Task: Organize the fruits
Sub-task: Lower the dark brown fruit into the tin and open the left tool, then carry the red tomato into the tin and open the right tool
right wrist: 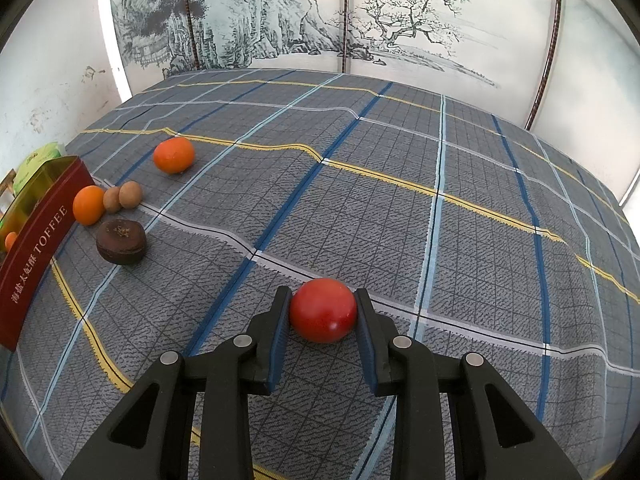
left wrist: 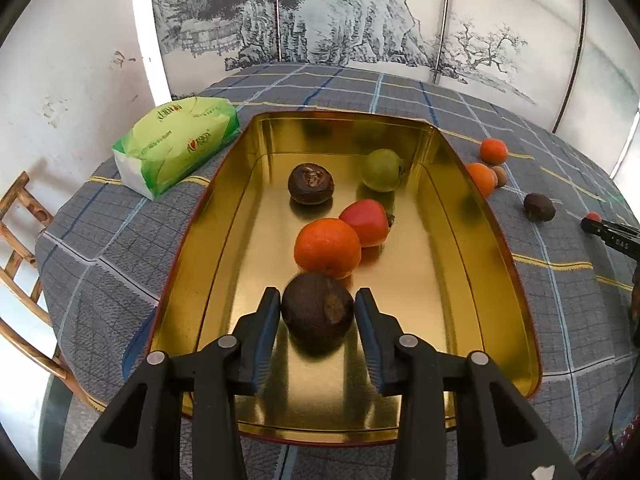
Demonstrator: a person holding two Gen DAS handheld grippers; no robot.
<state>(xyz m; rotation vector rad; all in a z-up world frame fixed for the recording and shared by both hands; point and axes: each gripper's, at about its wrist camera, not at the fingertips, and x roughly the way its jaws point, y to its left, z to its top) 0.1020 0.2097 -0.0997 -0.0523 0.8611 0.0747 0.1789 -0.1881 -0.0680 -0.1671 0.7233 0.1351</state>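
Plaid cloth (right wrist: 360, 208) covering table, ink-landscape screen (left wrist: 320, 12) standing behind. Left gripper (left wrist: 316, 312) hanging over gold tin (left wrist: 460, 240), jaws parted narrowly either side of dark brown fruit (left wrist: 317, 314), which is sitting on tin floor; whether pads are touching it unclear. Orange (left wrist: 327, 247), red fruit (left wrist: 366, 222), green fruit (left wrist: 382, 170), second brown fruit (left wrist: 311, 183) lying further in. Right gripper (right wrist: 323, 312) clamping red tomato-like fruit (right wrist: 323, 310) on cloth, well apart from tin. Tissue pack (left wrist: 176, 144) lying beside tin.
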